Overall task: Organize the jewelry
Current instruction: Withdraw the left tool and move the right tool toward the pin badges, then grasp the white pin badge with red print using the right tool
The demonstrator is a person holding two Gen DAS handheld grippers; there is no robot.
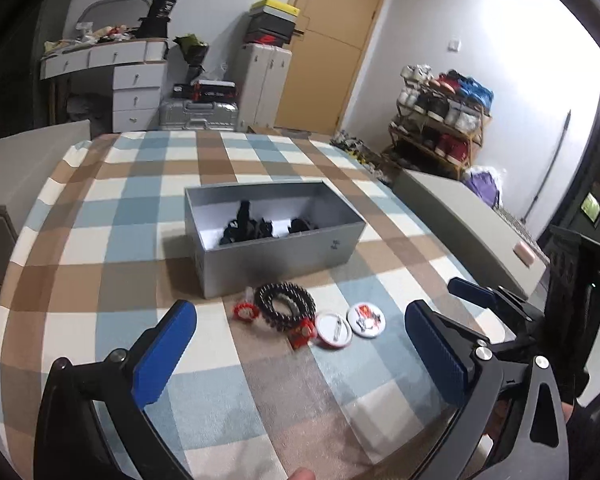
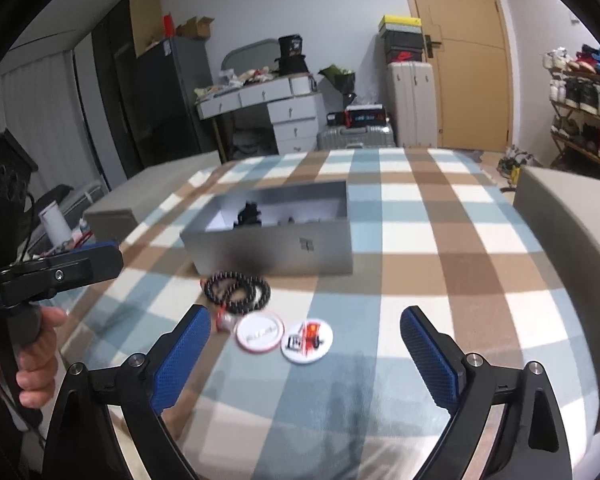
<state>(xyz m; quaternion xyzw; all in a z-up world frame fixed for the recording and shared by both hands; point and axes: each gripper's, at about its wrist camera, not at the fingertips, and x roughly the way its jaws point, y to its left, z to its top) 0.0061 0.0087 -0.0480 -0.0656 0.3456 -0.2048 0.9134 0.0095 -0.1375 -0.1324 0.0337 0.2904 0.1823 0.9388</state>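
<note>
Black bead bracelet (image 1: 287, 307) lies by the open grey box (image 1: 276, 254); left tongs (image 1: 300, 350) and right tongs (image 2: 306, 354) both gape wide, empty.

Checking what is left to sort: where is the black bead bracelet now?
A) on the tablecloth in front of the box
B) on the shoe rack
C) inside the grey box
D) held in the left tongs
A: the black bead bracelet lies on the checked tablecloth, just in front of the grey box, beside two round badges.

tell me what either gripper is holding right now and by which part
Nothing is held: the left gripper and right gripper are both open and empty above the checked cloth.
</note>
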